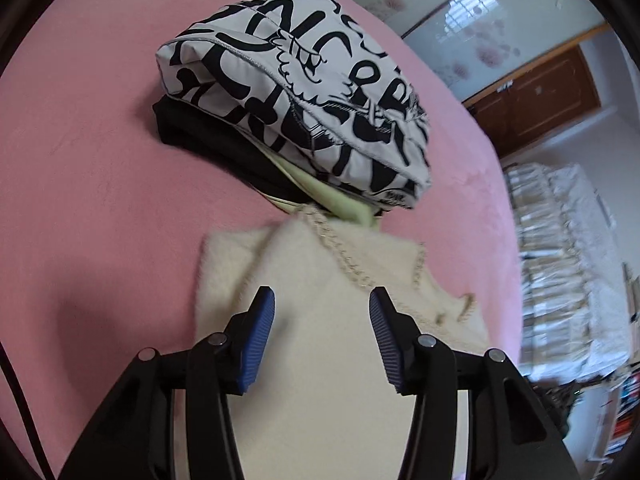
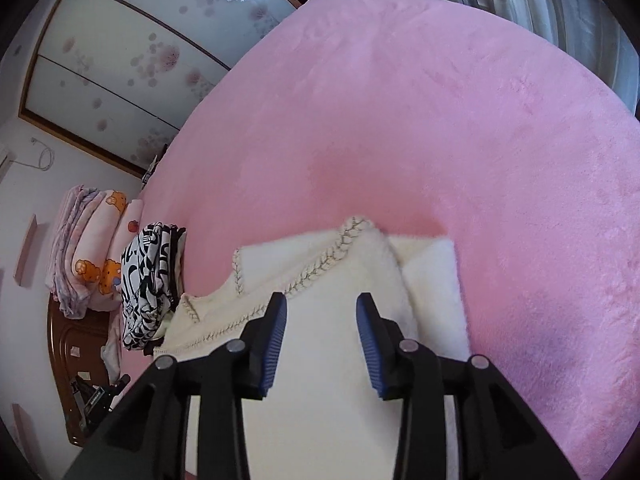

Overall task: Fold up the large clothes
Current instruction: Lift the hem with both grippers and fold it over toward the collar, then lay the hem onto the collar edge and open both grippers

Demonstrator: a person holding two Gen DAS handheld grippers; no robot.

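Note:
A folded cream fuzzy garment (image 1: 320, 272) with braided trim lies on the pink bed cover (image 1: 80, 160). My left gripper (image 1: 322, 304) hovers over it, open, with nothing pinched between the blue pads. The right wrist view shows the same cream garment (image 2: 328, 276), folded, with a sleeve edge to the right. My right gripper (image 2: 322, 308) stands open above it, pads apart from the cloth. Just beyond the garment sits a stack of folded clothes: a black-and-white printed piece (image 1: 296, 92) on top of black and pale green ones.
The stack (image 2: 148, 280) appears at the bed's left edge in the right wrist view, beside folded pink bedding (image 2: 96, 248) on a wooden cabinet. A wardrobe with flowered sliding doors (image 2: 132, 52) stands behind. Pink bed cover (image 2: 440, 128) stretches far to the right.

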